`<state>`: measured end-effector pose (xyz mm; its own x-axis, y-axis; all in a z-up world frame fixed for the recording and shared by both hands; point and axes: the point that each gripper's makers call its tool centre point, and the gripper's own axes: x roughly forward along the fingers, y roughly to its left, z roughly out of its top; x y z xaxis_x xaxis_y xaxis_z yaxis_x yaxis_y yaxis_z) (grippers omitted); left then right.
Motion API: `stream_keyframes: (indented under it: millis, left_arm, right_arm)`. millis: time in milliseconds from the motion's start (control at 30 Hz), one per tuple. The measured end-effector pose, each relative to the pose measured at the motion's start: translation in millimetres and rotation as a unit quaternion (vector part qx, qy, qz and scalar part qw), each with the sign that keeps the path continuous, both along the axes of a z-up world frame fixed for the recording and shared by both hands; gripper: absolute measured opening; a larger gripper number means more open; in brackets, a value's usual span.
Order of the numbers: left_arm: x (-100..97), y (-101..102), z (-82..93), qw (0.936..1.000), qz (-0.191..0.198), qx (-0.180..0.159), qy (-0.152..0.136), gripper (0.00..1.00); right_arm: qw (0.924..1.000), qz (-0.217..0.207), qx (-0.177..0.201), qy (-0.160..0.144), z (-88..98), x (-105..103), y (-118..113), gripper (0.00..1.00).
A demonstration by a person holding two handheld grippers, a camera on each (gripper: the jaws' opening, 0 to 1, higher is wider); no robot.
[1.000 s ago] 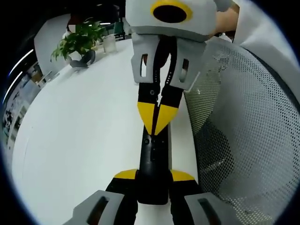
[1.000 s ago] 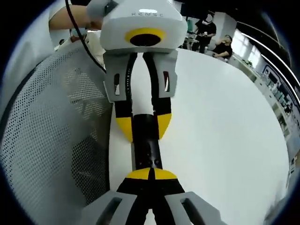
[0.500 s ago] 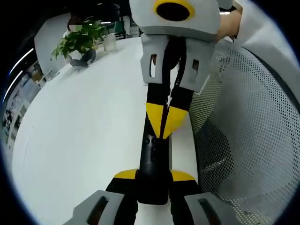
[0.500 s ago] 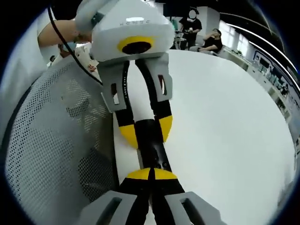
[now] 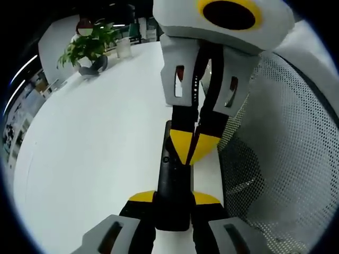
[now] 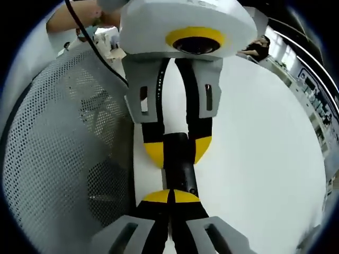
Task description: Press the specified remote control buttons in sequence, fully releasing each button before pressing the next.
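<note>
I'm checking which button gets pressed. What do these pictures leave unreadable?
- Left gripper view: the right gripper covers the far end of the remote.
- Right gripper view: the remote's buttons are too small; left gripper clamps its far end.
- Both views: tip contact unclear.

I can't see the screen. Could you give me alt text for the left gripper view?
The left gripper clamps one end of a black remote control over a white table, while the right gripper, its yellow tips closed together, touches down on the remote's buttons. A potted plant stands far back, and a mesh chair sits alongside.
</note>
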<state>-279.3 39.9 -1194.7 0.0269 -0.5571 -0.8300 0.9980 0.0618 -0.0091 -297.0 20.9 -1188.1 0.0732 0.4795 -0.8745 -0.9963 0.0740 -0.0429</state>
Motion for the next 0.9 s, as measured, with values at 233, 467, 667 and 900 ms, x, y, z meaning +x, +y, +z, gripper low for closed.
stream_keyframes:
  millis: [233,467,667,900]
  left_arm:
    - [-0.1,0,0.0,1.0000,0.002,-0.003,-0.001,0.23]
    - [-0.2,0,0.2,0.9999,0.005,-0.009,0.000,0.23]
    - [-0.1,0,0.3,0.9999,0.007,-0.013,0.000,0.23]
    - [-0.2,0,0.2,0.9999,0.006,-0.012,-0.001,0.23]
  right_arm:
    - [0.9981,0.003,0.046,-0.041,1.8,0,-2,0.00]
    - [0.9989,-0.005,0.027,-0.039,4.6,9,-3,0.00]
    - [0.9995,-0.010,0.016,-0.026,2.0,17,-6,0.00]
    - [0.9997,0.005,-0.010,-0.021,2.1,18,-2,0.00]
